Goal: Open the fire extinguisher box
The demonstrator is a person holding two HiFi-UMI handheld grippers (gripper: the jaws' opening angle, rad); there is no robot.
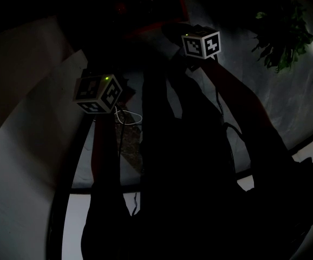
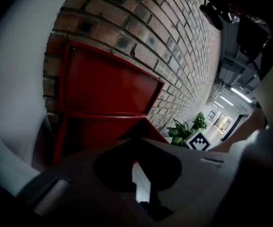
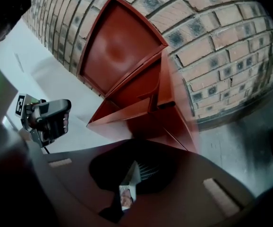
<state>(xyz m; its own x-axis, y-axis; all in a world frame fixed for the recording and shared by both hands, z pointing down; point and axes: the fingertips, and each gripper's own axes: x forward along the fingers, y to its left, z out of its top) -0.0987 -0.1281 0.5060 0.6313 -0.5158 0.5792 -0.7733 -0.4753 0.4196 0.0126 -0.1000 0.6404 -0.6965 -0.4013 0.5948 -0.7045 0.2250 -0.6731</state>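
Smooth grey plastic of the left gripper [image 2: 148,200] fills the bottom of the left gripper view, with a dark heart-shaped hollow cut into it. Its two jaws are pressed together with nothing between them.

Just ahead stands the fire extinguisher box [image 2: 106,91], a red painted-metal cabinet with flat panels and raised rims. It is set against a rough brick wall [image 2: 174,37] with pale mortar lines. A leafy green plant [image 2: 186,129] sits farther along the wall.

The right gripper [image 3: 132,188] is close to the box's lower corner. A ribbed pad [image 3: 148,171] shows inside its dark hollow, but whether its jaws are closed cannot be told. From this side the box's upper panel looks tilted back toward the bricks above a shadowed recess, though its exact shape is hard to read. Grey floor [image 3: 243,145] lies beside the box.

The head view is nearly black. Only the left gripper's marker cube [image 1: 97,93], the right gripper's marker cube [image 1: 201,43], a red edge of the box and the plant stand out.
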